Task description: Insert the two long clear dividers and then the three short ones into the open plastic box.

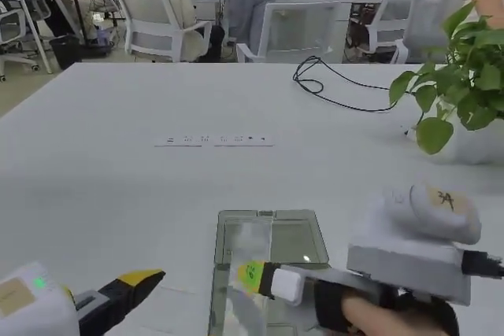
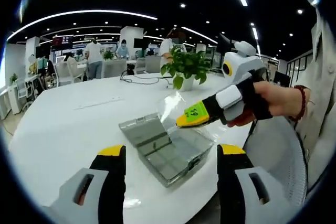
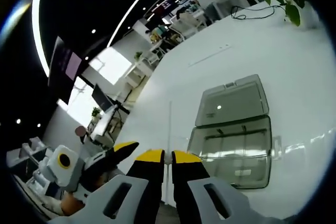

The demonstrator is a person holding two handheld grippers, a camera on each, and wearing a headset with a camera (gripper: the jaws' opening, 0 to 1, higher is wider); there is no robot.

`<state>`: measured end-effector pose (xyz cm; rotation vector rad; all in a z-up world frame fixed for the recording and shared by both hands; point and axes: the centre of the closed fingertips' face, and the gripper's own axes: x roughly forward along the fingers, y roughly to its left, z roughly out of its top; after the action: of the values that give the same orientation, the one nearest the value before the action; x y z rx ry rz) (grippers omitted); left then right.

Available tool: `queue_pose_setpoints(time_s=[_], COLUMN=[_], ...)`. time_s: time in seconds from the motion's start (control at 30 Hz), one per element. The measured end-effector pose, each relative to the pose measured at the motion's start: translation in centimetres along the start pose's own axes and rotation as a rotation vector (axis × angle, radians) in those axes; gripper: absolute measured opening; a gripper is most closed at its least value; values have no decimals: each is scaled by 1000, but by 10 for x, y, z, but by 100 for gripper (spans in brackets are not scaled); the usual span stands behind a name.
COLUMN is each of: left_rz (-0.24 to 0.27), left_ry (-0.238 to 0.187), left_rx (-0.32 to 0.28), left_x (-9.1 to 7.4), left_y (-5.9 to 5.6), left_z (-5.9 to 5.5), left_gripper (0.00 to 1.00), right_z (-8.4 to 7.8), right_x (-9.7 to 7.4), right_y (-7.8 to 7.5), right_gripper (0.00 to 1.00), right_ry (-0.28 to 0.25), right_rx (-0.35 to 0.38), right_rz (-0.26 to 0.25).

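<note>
1. Nearest, the left tongs [image 2: 171, 151] are spread wide and grip nothing. They hang to the left of the open plastic box [image 3: 247, 153], apart from its left wall, with bare tabletop [image 1: 118, 186] under them.
2. The right tongs [image 3: 168, 156] are pressed together on a clear divider [image 2: 169, 107], which shows edge-on as a thin line running out between the two yellow tips in the right gripper view.
3. The divider stands roughly upright over the box, about where the base meets the lid [image 3: 231, 100]. Whether its lower edge touches the box cannot be told.
4. The box sits at the near edge of the tabletop, its lid folded back flat on the far side of the base. The base's left, right and near walls have nothing standing against them.
5. Beyond the lid lies a broad stretch of bare white surface — open on the left too.
6. Farther from the box, a flat white strip [image 1: 214, 140] lies across the surface. A potted plant [image 1: 465, 84] stands to the box's far right, with a black cable [image 1: 331, 84] looping just left of the leaves.
7. Past the far edge — white chairs [image 1: 157, 13].
</note>
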<state>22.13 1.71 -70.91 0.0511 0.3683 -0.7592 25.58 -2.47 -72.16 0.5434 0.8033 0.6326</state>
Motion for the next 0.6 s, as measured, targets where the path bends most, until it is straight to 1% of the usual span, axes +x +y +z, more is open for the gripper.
queue_pose_setpoints(time_s=[0.03, 0.07, 0.1, 0.13, 0.2, 0.23, 0.27, 0.33, 0.4, 0.43, 0.47, 0.5, 0.53, 0.57, 0.6], left_rz=[-1, -4, -5, -8, -15, -20, -26, -31, -41, -45, -49, -53, -58, -59, -61], left_ry=[2, 8, 12, 15, 19, 19, 18, 19, 28, 29, 26, 26, 29, 37, 44], left_rx=[15, 41, 50, 62, 68, 71, 76, 90, 99, 98, 96, 96, 102, 115, 121], left_x=[0, 0, 0, 1, 2, 3, 3, 4, 6, 6, 7, 8, 9, 10, 11], left_y=[0, 0, 0, 0, 0, 0, -1, -2, -3, -3, -3, -3, -4, -4, -3], left_z=[0, -1, -1, -2, -3, -4, -4, -5, -8, -9, -10, -10, -11, -13, -15], left_gripper=[75, 77, 79, 81, 84, 86, 87, 90, 93, 95, 96, 97, 99, 100, 100], right_z=[-3, -2, -1, -3, -5, -3, -6, -4, -5, -3, -3, -3, -2, -3, -2], right_x=[-2, -2, -2, -4, -6, -6, -8, -9, -11, -12, -14, -14, -15, -16, -15], right_y=[-4, -5, -5, -9, -15, -16, -21, -27, -32, -34, -38, -40, -43, -46, -49], right_gripper=[6, 6, 6, 6, 6, 6, 6, 6, 6, 6, 6, 6, 6, 6, 6], right_ry=[33, 36, 37, 63, 105, 102, 137, 148, 174, 173, 192, 196, 201, 218, 226], right_rx=[14, 16, 21, 31, 41, 43, 54, 55, 61, 61, 64, 62, 59, 55, 59], right_rz=[-27, -30, -34, -56, -96, -98, -128, -155, -186, -190, -215, -225, -237, -255, -262])
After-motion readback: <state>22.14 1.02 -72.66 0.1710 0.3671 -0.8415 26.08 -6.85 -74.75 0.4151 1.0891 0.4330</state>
